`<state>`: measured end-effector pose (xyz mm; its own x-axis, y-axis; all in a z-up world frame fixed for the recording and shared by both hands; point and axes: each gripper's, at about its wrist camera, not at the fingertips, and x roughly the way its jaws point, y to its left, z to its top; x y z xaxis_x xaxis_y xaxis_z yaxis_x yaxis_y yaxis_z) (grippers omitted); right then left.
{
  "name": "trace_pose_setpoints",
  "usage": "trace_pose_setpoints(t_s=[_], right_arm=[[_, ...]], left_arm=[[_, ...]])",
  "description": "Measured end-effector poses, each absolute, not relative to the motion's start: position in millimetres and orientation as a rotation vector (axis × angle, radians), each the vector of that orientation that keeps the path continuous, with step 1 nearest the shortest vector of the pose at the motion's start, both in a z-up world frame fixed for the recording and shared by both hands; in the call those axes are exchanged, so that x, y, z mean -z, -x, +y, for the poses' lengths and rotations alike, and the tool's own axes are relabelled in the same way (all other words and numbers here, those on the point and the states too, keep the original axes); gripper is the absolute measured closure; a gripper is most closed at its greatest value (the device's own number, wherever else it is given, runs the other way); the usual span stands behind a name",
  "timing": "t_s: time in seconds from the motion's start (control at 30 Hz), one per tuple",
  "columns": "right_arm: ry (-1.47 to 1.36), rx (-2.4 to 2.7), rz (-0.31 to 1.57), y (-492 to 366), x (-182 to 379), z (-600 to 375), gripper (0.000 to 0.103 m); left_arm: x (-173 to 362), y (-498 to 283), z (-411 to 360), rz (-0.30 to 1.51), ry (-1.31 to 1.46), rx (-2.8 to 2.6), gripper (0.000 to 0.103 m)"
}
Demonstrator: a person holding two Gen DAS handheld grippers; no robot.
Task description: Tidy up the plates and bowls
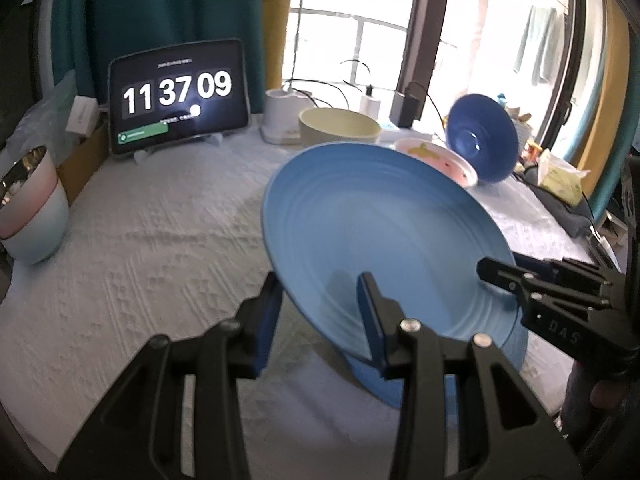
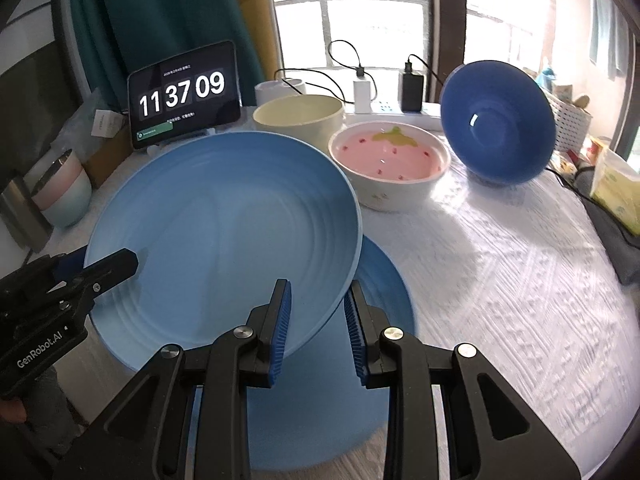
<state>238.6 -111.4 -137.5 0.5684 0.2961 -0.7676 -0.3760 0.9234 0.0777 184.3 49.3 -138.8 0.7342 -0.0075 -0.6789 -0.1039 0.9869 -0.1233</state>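
A light blue ribbed plate (image 1: 384,232) (image 2: 224,232) is held tilted above a second blue plate (image 2: 332,380) (image 1: 380,376) that lies on the white cloth. My left gripper (image 1: 320,312) straddles the upper plate's near rim, one finger above and one below, with a gap showing. It also shows in the right wrist view (image 2: 116,264) at the plate's left edge. My right gripper (image 2: 318,316) straddles the plate's right rim with jaws apart. It shows in the left wrist view (image 1: 496,272) at the plate's right edge.
At the back stand a pink strawberry bowl (image 2: 390,160), a cream bowl (image 2: 300,118), a dark blue bowl tipped on its side (image 2: 498,122) and a tablet clock (image 2: 184,96). Pink and white stacked cups (image 1: 30,204) stand at the left. Chargers and cables lie by the window.
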Motion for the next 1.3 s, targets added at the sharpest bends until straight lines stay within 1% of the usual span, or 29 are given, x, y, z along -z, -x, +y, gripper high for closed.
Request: trace_pose_setpoints(t_s=[0.6,1.3], right_arm=[[0.087,-0.325,0.907,-211.7,144.9,-146.1,0.073],[0.083,-0.295,0.928,-209.3,153.1,-153.6,0.073]], left_arm=[[152.6,-175.2,14.2,0.808,0.104,0.016,0.063],[156.2,-179.8,8.2,0.854,0.071,0.045,0.062]])
